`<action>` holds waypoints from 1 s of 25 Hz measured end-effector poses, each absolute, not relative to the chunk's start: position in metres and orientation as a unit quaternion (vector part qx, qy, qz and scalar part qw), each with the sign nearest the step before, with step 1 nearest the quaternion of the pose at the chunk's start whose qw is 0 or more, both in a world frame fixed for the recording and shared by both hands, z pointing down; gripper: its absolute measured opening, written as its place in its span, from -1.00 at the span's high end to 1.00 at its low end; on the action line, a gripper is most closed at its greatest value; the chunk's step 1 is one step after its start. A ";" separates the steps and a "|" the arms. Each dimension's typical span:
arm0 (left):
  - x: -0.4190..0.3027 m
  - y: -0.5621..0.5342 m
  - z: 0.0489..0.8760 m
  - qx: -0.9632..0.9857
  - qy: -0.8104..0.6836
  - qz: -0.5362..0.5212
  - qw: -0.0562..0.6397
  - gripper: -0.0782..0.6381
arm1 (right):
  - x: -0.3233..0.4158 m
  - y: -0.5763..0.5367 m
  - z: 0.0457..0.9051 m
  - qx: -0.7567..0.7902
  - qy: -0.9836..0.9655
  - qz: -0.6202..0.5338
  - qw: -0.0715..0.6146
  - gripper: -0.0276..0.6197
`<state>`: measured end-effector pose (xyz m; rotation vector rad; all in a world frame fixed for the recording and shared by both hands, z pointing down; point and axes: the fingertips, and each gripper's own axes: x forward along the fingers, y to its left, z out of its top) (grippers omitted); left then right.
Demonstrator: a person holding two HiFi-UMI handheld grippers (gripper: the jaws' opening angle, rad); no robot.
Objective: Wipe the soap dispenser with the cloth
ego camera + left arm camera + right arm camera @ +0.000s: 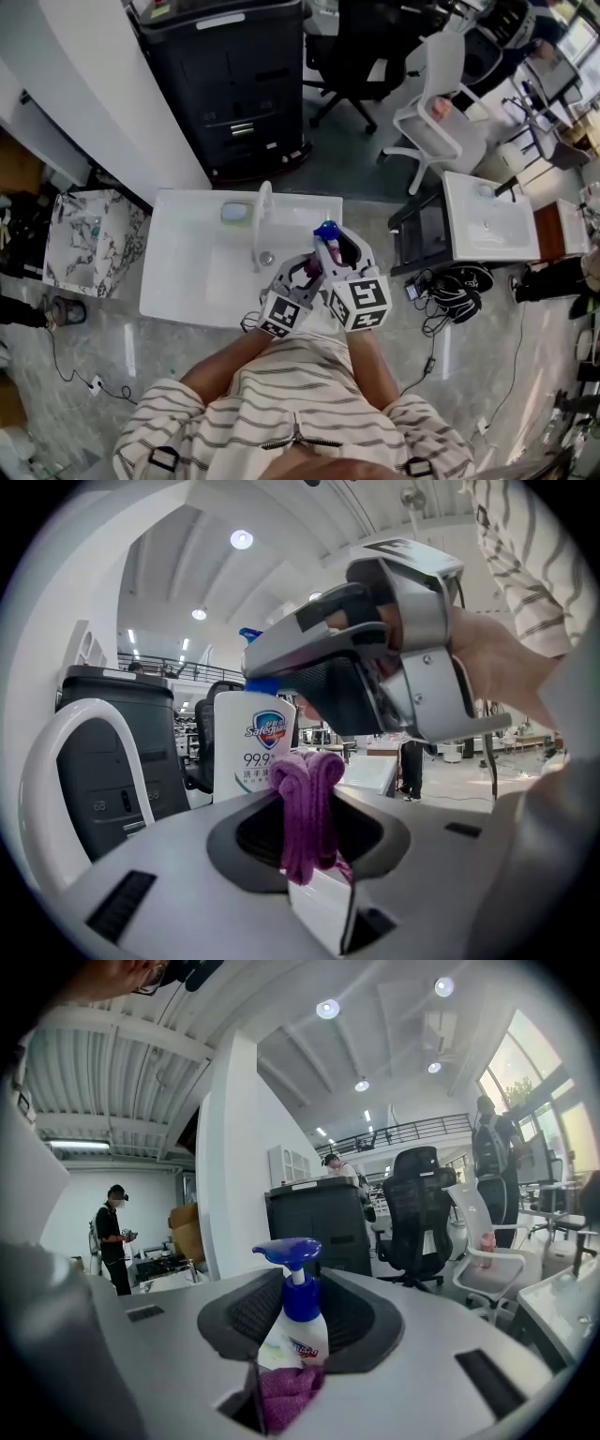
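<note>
Dispenser [292,1321]: upright, clamped between right gripper [291,1335] jaws, above sink's [187,272] near right corner.
Cloth [307,803]: purple, pinched in left gripper [306,829], against dispenser's lower body.

This looks like a big office used as a test room. A black rolling chair [361,47] and a white chair [436,103] stand by a big black machine [234,84]. Two white sinks [187,202] [511,234] sit out on the shiny floor, with cables [441,314] lying about. The roof is high, with round lamps [327,1009].
</note>
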<state>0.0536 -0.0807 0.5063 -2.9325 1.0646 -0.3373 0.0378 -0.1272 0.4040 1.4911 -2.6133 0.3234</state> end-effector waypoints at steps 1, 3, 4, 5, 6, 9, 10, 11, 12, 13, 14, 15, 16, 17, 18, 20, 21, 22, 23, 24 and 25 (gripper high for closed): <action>0.052 -0.081 0.507 -0.934 0.340 -0.108 0.001 0.46 | 0.038 -0.127 0.403 0.492 -0.862 0.106 0.057 0.50; 0.050 -0.082 0.509 -0.933 0.342 -0.109 -0.002 0.46 | 0.038 -0.128 0.402 0.494 -0.861 0.105 0.057 0.50; 0.049 -0.082 0.510 -0.933 0.343 -0.110 -0.003 0.46 | 0.039 -0.127 0.401 0.494 -0.861 0.105 0.057 0.50; 0.048 -0.082 0.511 -0.933 0.343 -0.112 -0.003 0.46 | 0.040 -0.127 0.401 0.494 -0.861 0.105 0.056 0.50; 0.048 -0.082 0.512 -0.932 0.344 -0.113 -0.003 0.46 | 0.041 -0.128 0.401 0.495 -0.861 0.104 0.055 0.50; 0.044 -0.083 0.514 -0.931 0.347 -0.116 -0.004 0.46 | 0.044 -0.128 0.401 0.497 -0.860 0.103 0.054 0.50; 0.043 -0.084 0.515 -0.930 0.349 -0.117 -0.004 0.45 | 0.044 -0.129 0.401 0.498 -0.860 0.103 0.053 0.50; 0.042 -0.084 0.515 -0.929 0.350 -0.117 -0.005 0.46 | 0.045 -0.129 0.401 0.498 -0.859 0.103 0.053 0.50; 0.042 -0.084 0.515 -0.929 0.351 -0.118 -0.005 0.45 | 0.046 -0.128 0.401 0.498 -0.859 0.103 0.053 0.50; 0.041 -0.084 0.515 -0.928 0.353 -0.118 -0.006 0.45 | 0.047 -0.128 0.401 0.499 -0.859 0.104 0.052 0.50; 0.040 -0.084 0.516 -0.927 0.355 -0.119 -0.005 0.45 | 0.048 -0.128 0.401 0.500 -0.859 0.104 0.052 0.50; 0.039 -0.084 0.515 -0.927 0.356 -0.119 -0.005 0.45 | 0.049 -0.128 0.401 0.500 -0.858 0.104 0.051 0.50; 0.038 -0.084 0.515 -0.926 0.358 -0.119 -0.005 0.46 | 0.050 -0.128 0.401 0.500 -0.858 0.103 0.051 0.50; 0.037 -0.084 0.515 -0.926 0.359 -0.119 -0.006 0.45 | 0.050 -0.128 0.402 0.501 -0.858 0.104 0.052 0.50; 0.036 -0.084 0.514 -0.925 0.360 -0.119 -0.006 0.46 | 0.051 -0.128 0.402 0.501 -0.858 0.104 0.052 0.50; 0.035 -0.083 0.512 -0.925 0.362 -0.117 -0.007 0.45 | 0.053 -0.128 0.402 0.501 -0.858 0.105 0.052 0.50; 0.034 -0.083 0.511 -0.924 0.363 -0.116 -0.007 0.45 | 0.053 -0.128 0.402 0.501 -0.858 0.105 0.052 0.51; 0.034 -0.083 0.509 -0.924 0.364 -0.115 -0.007 0.45 | 0.054 -0.128 0.402 0.501 -0.858 0.105 0.053 0.51; 0.033 -0.083 0.508 -0.924 0.366 -0.114 -0.006 0.45 | 0.054 -0.128 0.402 0.501 -0.858 0.104 0.053 0.51; 0.032 -0.083 0.506 -0.923 0.367 -0.113 -0.006 0.45 | 0.055 -0.128 0.403 0.501 -0.858 0.104 0.053 0.50; 0.031 -0.083 0.504 -0.923 0.369 -0.111 -0.005 0.45 | 0.056 -0.128 0.403 0.501 -0.858 0.104 0.054 0.51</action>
